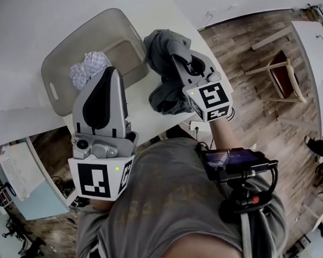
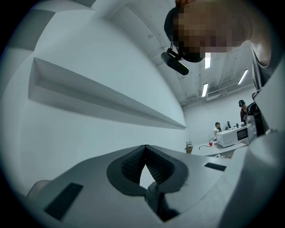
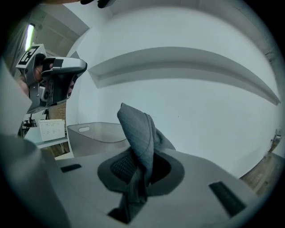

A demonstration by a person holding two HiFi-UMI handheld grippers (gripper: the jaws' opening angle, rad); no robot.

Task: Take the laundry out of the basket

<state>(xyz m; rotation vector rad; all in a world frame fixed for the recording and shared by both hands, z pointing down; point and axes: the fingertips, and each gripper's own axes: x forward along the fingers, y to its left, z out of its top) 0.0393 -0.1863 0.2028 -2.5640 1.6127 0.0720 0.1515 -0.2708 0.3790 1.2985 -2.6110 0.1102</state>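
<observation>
Clamping grey garment [image 3: 139, 132] in right tool [image 3: 141, 165], beside basket [image 1: 118, 45]

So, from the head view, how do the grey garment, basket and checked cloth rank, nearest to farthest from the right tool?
1. grey garment, clamped in the right tool.
2. basket, just to its left.
3. checked cloth, inside the basket, further left.

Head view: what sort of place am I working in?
Probably a lab or office workspace, not a home: white table with the basket, ceiling strip lights, people at a bench with a microwave.
</observation>
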